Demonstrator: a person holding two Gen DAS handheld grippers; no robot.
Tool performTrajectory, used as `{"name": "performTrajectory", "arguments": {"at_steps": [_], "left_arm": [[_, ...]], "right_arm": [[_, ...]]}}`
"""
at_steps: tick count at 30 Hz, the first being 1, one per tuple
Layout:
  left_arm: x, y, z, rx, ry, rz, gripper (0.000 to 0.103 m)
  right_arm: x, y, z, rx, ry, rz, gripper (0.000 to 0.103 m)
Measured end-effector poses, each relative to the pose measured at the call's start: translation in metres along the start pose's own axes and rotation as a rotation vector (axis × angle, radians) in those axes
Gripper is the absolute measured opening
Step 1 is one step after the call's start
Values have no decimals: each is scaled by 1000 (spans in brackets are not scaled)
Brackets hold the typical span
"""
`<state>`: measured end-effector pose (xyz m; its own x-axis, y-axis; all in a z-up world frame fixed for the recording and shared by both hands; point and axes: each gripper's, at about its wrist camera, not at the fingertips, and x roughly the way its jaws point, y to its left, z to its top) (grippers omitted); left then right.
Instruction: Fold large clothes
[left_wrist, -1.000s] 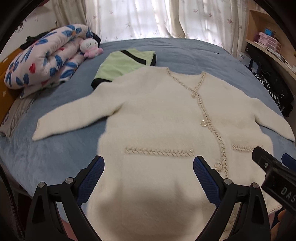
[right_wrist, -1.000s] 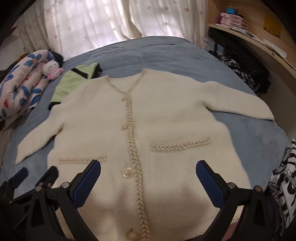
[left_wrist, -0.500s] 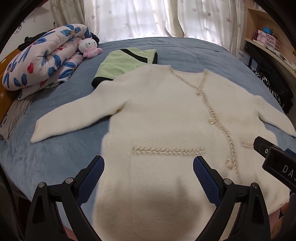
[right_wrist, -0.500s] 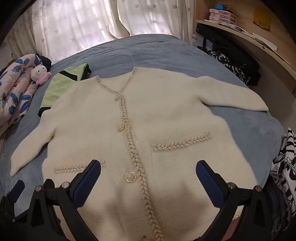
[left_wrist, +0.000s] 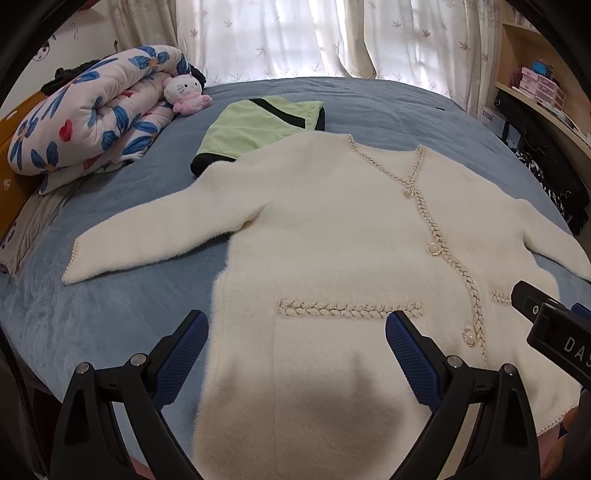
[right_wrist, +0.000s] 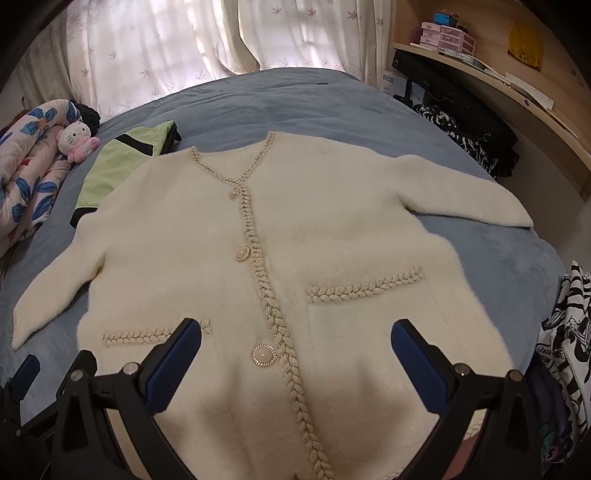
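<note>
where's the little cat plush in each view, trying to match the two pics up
Left wrist view: the cat plush sits upper left, leaning on the rolled flowered quilt, left of the green garment.
Right wrist view: the cat plush is at the far left edge, mid-height, again on the quilt.
Shared landmark: the green garment, tucked under the cream cardigan's shoulder in both.

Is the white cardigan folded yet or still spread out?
Spread out. The cardigan lies flat on the bed, buttoned, both sleeves extended sideways.
</note>
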<state>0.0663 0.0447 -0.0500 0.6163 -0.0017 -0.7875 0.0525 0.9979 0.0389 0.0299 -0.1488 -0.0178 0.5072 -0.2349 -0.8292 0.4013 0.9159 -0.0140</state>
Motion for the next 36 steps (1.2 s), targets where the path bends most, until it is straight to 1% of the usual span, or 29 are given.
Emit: {"name": "performTrajectory", "arguments": {"at_steps": [7, 15, 18, 21, 27, 30, 36], "left_arm": [[-5, -2, 2, -9, -10, 12, 96], [-14, -7, 4, -9, -25, 27, 96], [-16, -7, 2, -8, -23, 28, 96], [-17, -6, 2, -18, -19, 28, 96], [-21, -9, 0, -11, -15, 22, 96], [-26, -13, -1, -2, -25, 5, 96], [-40, -28, 2, 21, -54, -6, 96]], "right_arm": [[4, -11, 1, 23, 4, 26, 103], [5, -26, 0, 44, -10, 77, 103], [0, -30, -2, 37, -30, 82, 103], [-10, -31, -2, 27, -74, 98, 103], [-23, -37, 0, 26, -98, 136, 103], [-27, -39, 1, 10, -110, 127, 103], [-32, -47, 6, -10, -145, 113, 103]]}}
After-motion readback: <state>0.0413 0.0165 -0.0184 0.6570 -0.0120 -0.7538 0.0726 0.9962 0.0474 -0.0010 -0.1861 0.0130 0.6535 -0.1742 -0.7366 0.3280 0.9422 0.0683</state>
